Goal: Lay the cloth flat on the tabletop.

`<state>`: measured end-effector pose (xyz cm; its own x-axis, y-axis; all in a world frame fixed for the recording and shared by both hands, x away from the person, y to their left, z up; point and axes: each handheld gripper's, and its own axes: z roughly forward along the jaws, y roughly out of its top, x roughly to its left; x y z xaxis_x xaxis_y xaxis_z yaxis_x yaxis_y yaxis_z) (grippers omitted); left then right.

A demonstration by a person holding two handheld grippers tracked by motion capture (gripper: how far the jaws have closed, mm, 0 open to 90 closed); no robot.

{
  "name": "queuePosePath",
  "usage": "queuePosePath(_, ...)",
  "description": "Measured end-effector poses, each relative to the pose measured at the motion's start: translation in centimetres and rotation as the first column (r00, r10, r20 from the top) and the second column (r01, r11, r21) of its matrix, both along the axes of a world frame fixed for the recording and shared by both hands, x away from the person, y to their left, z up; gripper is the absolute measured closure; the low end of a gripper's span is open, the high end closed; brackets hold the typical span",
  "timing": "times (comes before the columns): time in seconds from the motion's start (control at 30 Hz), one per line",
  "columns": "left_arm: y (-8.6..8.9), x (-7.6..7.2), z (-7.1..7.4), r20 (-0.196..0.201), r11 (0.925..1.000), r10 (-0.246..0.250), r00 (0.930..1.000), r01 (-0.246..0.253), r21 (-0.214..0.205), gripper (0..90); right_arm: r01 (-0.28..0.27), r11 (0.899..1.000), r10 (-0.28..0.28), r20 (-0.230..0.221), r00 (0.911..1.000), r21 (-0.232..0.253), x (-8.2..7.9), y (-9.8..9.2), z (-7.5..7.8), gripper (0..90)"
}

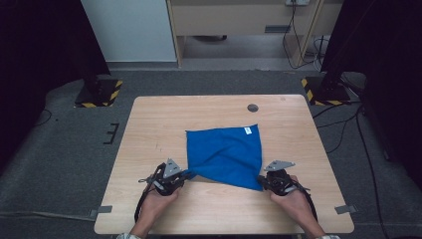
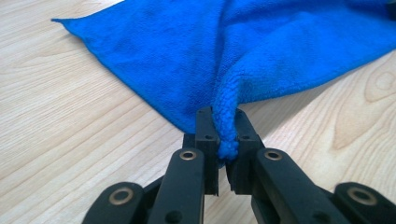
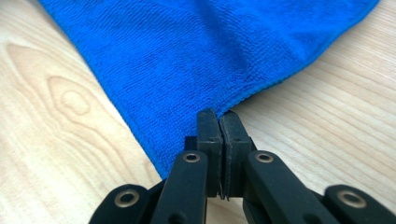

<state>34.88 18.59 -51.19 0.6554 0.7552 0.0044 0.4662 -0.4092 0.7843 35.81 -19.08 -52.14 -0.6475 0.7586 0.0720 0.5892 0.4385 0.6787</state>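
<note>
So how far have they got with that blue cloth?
Done: each near corner of the blue cloth is pinched, one by the left hand-held gripper, one by the right hand-held gripper, both shut on the fabric. In hand: just that grip; the cloth lies spread flat on the table. Left: any lifting or folding, probably; no fold shows yet.

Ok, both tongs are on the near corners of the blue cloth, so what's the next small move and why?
Probably lift both corners together and carry them toward the far edge to fold. The left tongs are shut on a bunched corner of the blue microfibre cloth, the right tongs pinch the other near corner, and the cloth otherwise lies flat on the wooden table.
</note>
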Motion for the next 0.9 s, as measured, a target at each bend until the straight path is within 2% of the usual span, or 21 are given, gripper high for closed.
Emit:
queuePosePath(0.17,0.4,0.0,-0.1,0.000,1.0000,0.002,1.0000,-0.002,0.004,84.3,-0.013,1.000,0.013,-0.007,0.9999,0.005,-0.2,0.0,0.1,89.4)
queuePosePath(0.5,-0.1,-0.1,0.0,-0.003,0.9998,-0.019,0.9998,0.019,0.009,84.2,-0.012,1.000,0.012,-0.010,0.9999,0.020,-1.0,-1.0,0.9,89.6)
queuePosePath(0.7,-0.1,-0.8,0.0,-0.007,0.9992,-0.037,0.9993,0.037,0.011,84.3,-0.016,0.999,0.016,-0.012,0.9998,0.030,-1.0,-1.5,0.9,89.6)
queuePosePath(0.9,0.3,-1.4,0.1,-0.016,0.9981,-0.051,0.9986,0.052,0.033,84.3,-0.023,0.999,0.023,-0.022,0.9995,0.038,-1.2,-1.5,0.9,89.6)
